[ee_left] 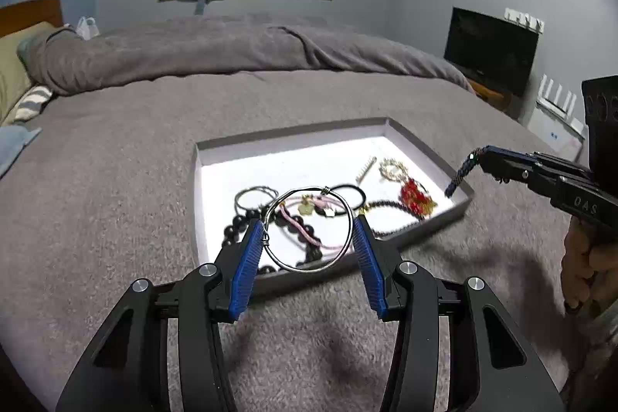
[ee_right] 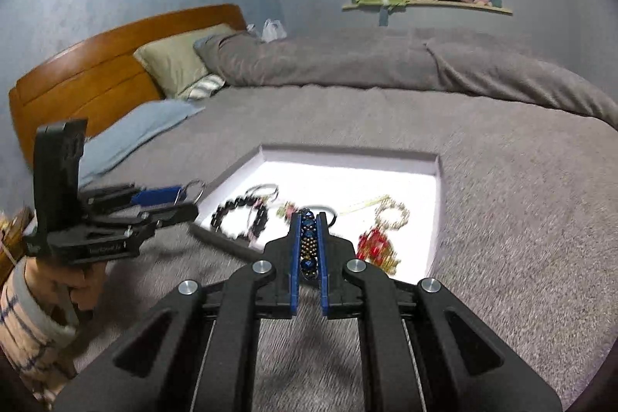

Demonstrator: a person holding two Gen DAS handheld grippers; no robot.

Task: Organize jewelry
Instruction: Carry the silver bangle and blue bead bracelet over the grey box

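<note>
My left gripper (ee_left: 309, 230) is shut on a silver wire bangle (ee_left: 305, 270), its blue pads pressing the ring from both sides above the near edge of a shallow grey tray (ee_left: 289, 138). In the tray lie a black bead bracelet (ee_left: 239, 222), hair ties (ee_left: 251, 195), a pink cord bracelet (ee_left: 301, 236) and a red ornament (ee_left: 415, 197). My right gripper (ee_right: 309, 219) is shut on a blue and bronze beaded bracelet (ee_right: 309, 250), held over the tray's near right side. From the left wrist view that bracelet (ee_left: 459, 176) dangles from the right gripper (ee_left: 484, 159).
The tray (ee_right: 347, 151) rests on a bed with a grey blanket (ee_left: 116, 161). Pillows (ee_right: 174, 60) and a wooden headboard (ee_right: 96, 76) are at the far left. A dark screen (ee_left: 490, 53) stands beyond the bed's right edge. A person's hand (ee_right: 77, 280) holds the left gripper (ee_right: 189, 199).
</note>
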